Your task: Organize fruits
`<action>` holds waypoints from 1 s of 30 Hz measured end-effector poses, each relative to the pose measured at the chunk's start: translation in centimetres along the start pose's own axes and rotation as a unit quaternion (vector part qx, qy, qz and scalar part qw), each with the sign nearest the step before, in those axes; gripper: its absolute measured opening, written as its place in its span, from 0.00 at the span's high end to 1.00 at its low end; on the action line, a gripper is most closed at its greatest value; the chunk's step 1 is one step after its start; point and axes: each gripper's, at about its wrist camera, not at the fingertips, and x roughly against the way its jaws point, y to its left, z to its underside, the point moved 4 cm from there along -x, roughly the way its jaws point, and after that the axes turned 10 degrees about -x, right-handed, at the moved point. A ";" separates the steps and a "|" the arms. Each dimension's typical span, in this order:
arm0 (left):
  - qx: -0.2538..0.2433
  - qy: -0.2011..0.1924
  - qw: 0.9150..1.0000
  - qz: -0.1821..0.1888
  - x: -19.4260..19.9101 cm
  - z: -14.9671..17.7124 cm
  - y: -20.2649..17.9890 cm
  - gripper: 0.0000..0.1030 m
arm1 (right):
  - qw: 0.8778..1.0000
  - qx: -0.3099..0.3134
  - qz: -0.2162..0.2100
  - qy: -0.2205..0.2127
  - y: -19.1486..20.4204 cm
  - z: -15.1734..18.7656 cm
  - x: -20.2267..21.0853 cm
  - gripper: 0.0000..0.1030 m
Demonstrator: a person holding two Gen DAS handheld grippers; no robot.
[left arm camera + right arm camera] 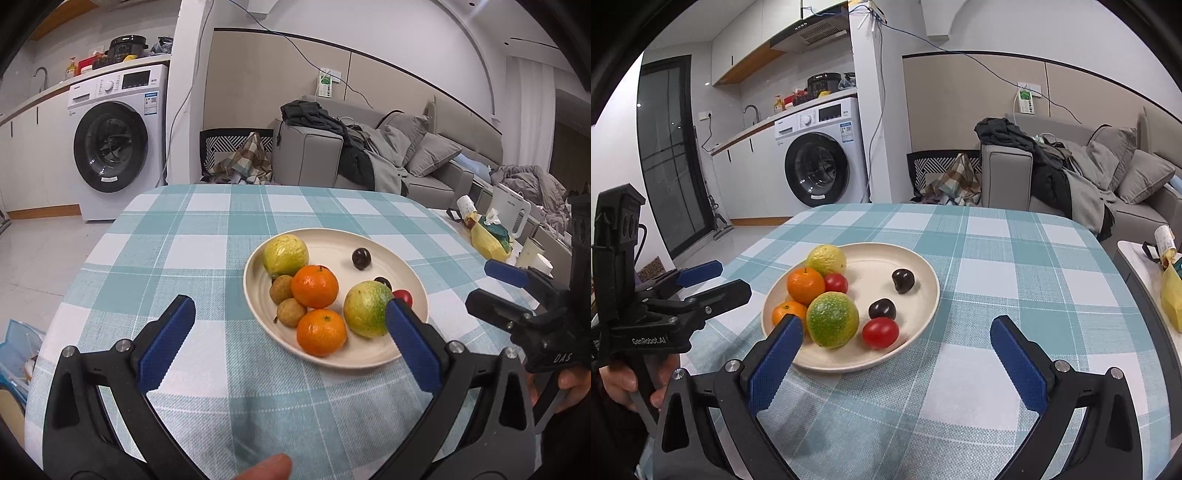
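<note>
A round, cream plate (925,291) with a smooth matte surface stands on the table (997,258), which is covered with a woven cloth in teal and white checks. All the fruits lie in this plate.

In the right wrist view, a bumpy green-yellow fruit (833,319) sits at about 7 o'clock of the plate, and a second one, more yellow (826,259), at 10 o'clock. Two glossy, dimpled oranges (805,285) are at 9 o'clock, touching each other. A shiny red tomato (880,332) lies at 6 o'clock, a smaller one (836,283) near the centre. Two dark, polished cherries (903,280) rest apart at 2 o'clock and at the middle. The left wrist view shows also two small, dull brown round fruits (281,290) pressed against the oranges.

The right gripper (899,369) has its jaws wide open, nothing between the ribbed blue pads; it is above the cloth at the near edge of the plate. The left gripper (291,343) is also wide open and empty, its right pad in front of the plate's rim.
</note>
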 end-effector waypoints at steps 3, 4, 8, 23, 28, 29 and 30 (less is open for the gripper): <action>-0.006 -0.002 1.000 -0.007 1.1 0.6 -0.1 0.00 | 1.000 0.001 -0.013 -0.004 0.3 0.3 0.5 0.00; -0.008 -0.003 1.000 -0.009 1.4 0.8 -0.2 0.00 | 1.000 0.001 -0.017 -0.006 0.4 0.4 0.7 0.00; -0.020 -0.011 1.000 -0.014 2.3 1.3 -0.8 0.00 | 1.000 0.003 -0.029 -0.010 0.8 0.8 1.0 0.00; -0.029 -0.020 0.999 -0.010 3.1 1.4 -1.8 0.00 | 0.998 0.001 -0.049 -0.031 0.9 1.0 1.8 0.00; -0.027 -0.020 0.999 -0.008 3.0 1.4 -1.6 0.00 | 0.998 -0.008 -0.051 -0.031 0.6 0.9 1.8 0.00; -0.027 -0.019 0.999 -0.007 3.0 1.4 -1.6 0.00 | 0.998 -0.011 -0.052 -0.031 0.5 0.9 1.8 0.00; -0.026 -0.018 0.999 -0.007 2.9 1.4 -1.5 0.00 | 0.998 -0.014 -0.052 -0.031 0.4 0.9 1.7 0.00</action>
